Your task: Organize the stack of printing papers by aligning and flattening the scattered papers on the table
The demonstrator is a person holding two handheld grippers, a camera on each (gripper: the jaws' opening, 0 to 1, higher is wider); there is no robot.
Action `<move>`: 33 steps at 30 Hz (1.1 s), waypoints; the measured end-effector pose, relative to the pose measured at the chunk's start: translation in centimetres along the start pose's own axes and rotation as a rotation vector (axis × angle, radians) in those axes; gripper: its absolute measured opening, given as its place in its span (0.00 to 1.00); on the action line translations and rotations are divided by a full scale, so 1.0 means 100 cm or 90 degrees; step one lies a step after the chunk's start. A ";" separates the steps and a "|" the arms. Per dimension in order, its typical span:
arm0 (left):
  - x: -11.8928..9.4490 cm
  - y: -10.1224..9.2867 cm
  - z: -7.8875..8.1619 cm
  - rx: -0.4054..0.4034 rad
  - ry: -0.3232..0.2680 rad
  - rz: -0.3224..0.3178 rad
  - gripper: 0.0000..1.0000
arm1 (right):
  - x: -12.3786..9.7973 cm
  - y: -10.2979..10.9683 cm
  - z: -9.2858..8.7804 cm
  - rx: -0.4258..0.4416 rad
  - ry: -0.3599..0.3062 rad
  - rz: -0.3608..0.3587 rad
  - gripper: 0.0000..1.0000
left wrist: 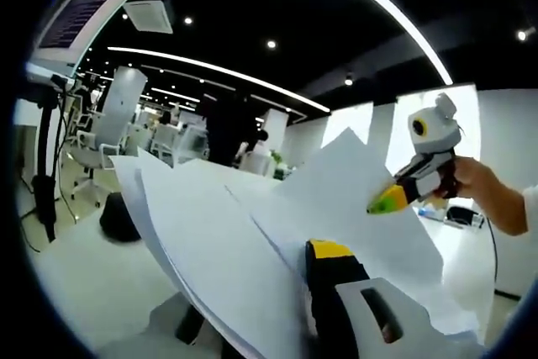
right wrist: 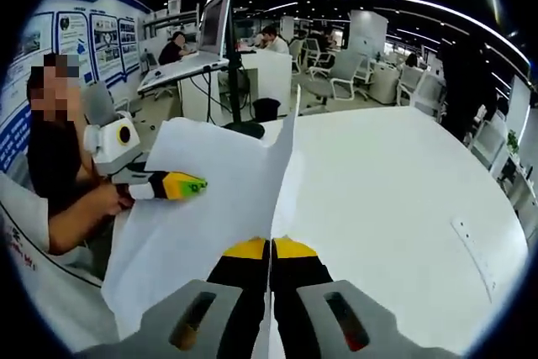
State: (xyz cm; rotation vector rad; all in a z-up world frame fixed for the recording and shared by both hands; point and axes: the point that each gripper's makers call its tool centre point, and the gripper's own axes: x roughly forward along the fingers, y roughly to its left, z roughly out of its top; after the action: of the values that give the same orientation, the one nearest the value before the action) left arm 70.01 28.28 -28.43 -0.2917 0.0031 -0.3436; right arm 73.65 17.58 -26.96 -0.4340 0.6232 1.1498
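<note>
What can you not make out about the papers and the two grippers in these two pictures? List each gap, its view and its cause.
- Left gripper view: the left gripper's second jaw is covered by the papers; sheet count unclear, edges overlap.
- Left gripper view: the right gripper's tip meets a sheet; its grip is too small to judge.
- Right gripper view: the table beneath the papers is hidden.
- Right gripper view: the wall posters' text is too small to read.
</note>
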 end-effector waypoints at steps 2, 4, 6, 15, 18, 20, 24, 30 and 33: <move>0.000 -0.002 0.000 0.000 0.001 0.000 0.21 | 0.000 0.000 0.000 0.000 0.000 0.001 0.00; 0.000 -0.002 -0.001 0.000 0.001 0.000 0.21 | 0.001 0.001 0.000 0.000 -0.001 0.003 0.00; 0.000 -0.003 -0.001 0.000 0.002 0.001 0.21 | 0.001 0.000 0.000 0.004 0.001 0.005 0.00; 0.000 -0.003 -0.001 0.001 0.004 0.001 0.21 | 0.005 0.006 0.003 -0.001 -0.001 0.012 0.00; 0.000 -0.004 -0.001 0.000 0.003 0.001 0.21 | 0.005 0.007 0.004 -0.002 0.000 0.013 0.00; 0.000 -0.004 -0.001 0.000 0.003 0.001 0.21 | 0.005 0.007 0.004 -0.003 -0.001 0.013 0.00; 0.001 -0.001 0.000 0.000 0.003 0.001 0.21 | 0.006 0.008 0.005 -0.004 -0.001 0.014 0.00; 0.002 0.005 0.000 0.000 0.003 0.001 0.21 | 0.009 0.012 0.005 -0.006 0.001 0.018 0.00; 0.002 0.006 0.001 0.000 0.003 0.001 0.21 | 0.009 0.012 0.007 -0.007 0.000 0.019 0.00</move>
State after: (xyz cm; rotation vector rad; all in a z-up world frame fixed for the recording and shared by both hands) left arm 70.36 28.76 -28.53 -0.2912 0.0079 -0.3433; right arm 72.91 19.07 -27.07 -0.4350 0.6249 1.1828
